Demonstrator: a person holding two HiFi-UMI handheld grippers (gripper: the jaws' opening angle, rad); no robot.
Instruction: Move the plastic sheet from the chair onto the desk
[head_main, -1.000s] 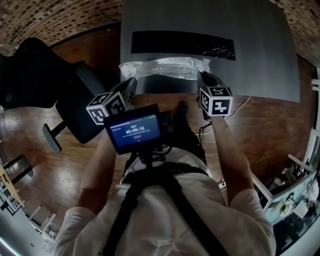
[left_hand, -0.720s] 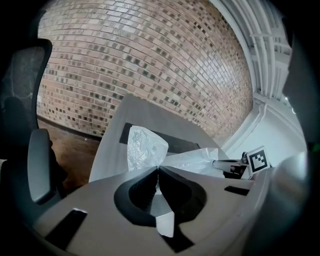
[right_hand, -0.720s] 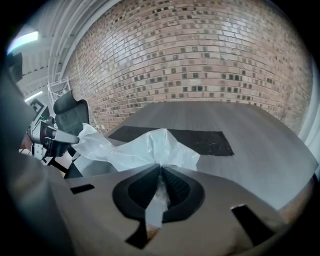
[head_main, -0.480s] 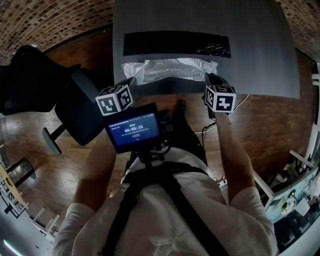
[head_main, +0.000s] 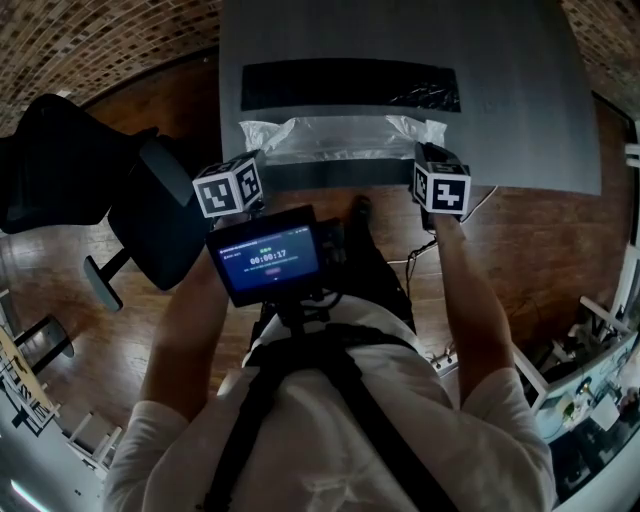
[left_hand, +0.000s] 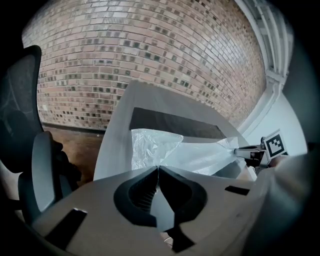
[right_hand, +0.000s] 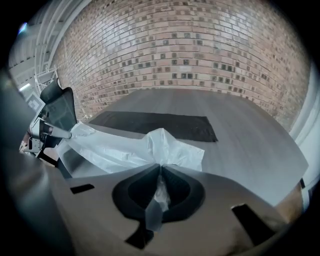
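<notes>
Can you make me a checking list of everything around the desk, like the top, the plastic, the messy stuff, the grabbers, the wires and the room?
Surface: grey desk, flat and plain.
Job's things: plastic sheet stretched sideways over the desk's near part, off the chair, which stands to the left.
Clutter: black mat on the desk, beyond the sheet.
Grippers: left gripper has its jaws shut on the sheet's left end; right gripper has its jaws shut on the right end.
Cables: a thin cable trails on the floor below the desk's edge.
Surroundings: brick wall behind the desk, wooden floor.
</notes>
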